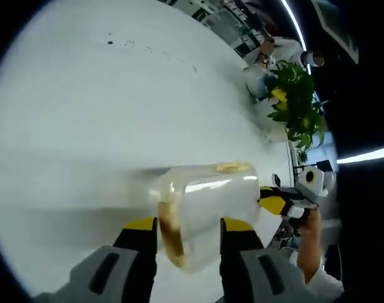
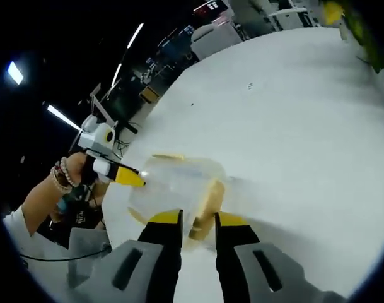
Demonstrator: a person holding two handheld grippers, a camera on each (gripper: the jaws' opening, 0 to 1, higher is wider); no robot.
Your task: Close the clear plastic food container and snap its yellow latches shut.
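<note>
We see the left gripper (image 1: 188,227) with its jaws apart around the near end of the container (image 1: 207,205) on the white table (image 1: 84,126) — whether they grip it we cannot tell. The right gripper (image 2: 198,221) has its jaws close about a yellow latch (image 2: 207,202); contact is unclear. Farther off, a plant (image 1: 299,101) stands by the table's edge.

Grey hand-held gripper (image 1: 188,230), yellow-tipped black jaws
</note>
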